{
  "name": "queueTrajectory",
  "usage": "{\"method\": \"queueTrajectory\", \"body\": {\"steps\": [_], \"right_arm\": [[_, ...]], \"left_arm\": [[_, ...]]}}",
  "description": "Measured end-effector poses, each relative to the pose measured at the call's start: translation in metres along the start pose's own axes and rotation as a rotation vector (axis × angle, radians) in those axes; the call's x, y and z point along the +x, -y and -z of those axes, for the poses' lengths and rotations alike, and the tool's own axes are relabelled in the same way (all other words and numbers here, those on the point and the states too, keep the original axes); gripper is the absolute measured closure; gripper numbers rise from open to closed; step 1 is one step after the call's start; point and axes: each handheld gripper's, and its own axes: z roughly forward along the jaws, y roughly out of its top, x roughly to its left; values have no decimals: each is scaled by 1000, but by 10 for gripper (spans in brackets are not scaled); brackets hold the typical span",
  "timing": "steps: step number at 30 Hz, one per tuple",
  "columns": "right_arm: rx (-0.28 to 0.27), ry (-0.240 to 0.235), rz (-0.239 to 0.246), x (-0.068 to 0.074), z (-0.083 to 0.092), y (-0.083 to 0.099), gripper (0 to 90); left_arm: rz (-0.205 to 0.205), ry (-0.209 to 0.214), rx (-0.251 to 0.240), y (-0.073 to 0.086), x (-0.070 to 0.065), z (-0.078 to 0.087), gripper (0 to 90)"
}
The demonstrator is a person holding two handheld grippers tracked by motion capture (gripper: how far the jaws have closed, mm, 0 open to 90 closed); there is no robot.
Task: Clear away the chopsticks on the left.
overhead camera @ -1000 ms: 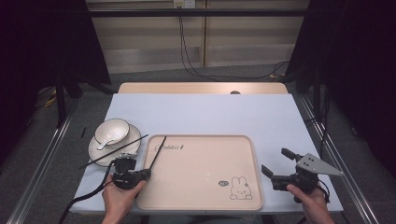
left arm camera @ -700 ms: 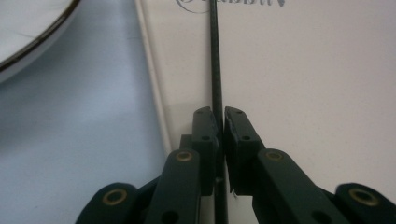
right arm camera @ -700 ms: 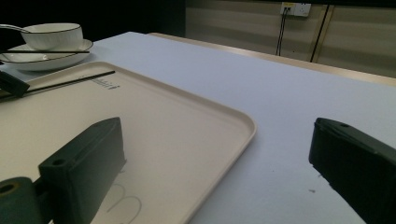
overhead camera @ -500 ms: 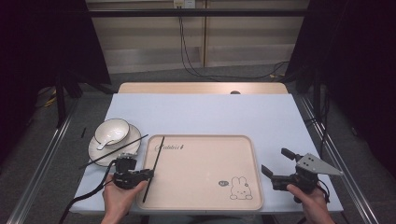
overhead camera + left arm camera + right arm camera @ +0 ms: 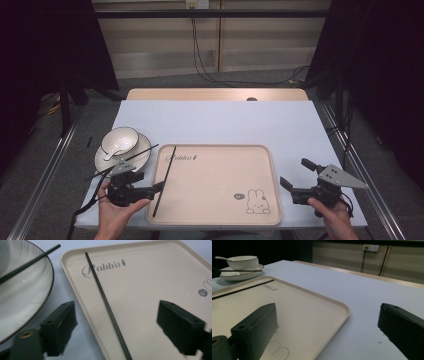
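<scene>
One chopstick (image 5: 107, 307) lies released on the tray (image 5: 260, 165) between the left tongs (image 5: 161, 186), which have just been opening (right tongs (image 5: 324, 335) apart, idle); next, the second chopstick (image 5: 122, 162) on the plate (image 5: 102, 162) calls for a grip.

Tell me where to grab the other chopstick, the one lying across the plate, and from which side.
Grip the chopstick on the stretch that bridges from the plate rim toward the tray. There it seems to sit off the table, leaving room beneath. Come from above with the left gripper, fingers either side of the thin shaft, crosswise to its length. Keep away from the bowl.
</scene>
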Motion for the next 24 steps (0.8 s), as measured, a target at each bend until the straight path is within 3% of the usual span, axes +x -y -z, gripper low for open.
{"method": "queueTrajectory", "body": {"steps": [5,6,9,11,12,14,19,24], "right_arm": [[-8,-7,5,0,1,0,10],[-8,-7,7,0,1,0,10],[-6,-9,6,0,1,0,10],[0,-6,11,0,0,0,11],[-2,-12,9,0,0,0,11],[0,-14,13,0,1,0,11],[2,-11,19,0,0,0,11],[3,-10,16,0,-1,0,11]], "left_arm": [[-66,44,-43,1,7,14,48],[-100,47,-42,1,9,18,41],[-146,46,-80,3,14,28,39],[-124,136,-106,4,25,33,26],[-130,133,-99,5,30,35,25],[-159,72,-122,8,37,40,42],[-177,46,-132,13,63,50,42],[-171,84,-100,15,88,53,61]]}}
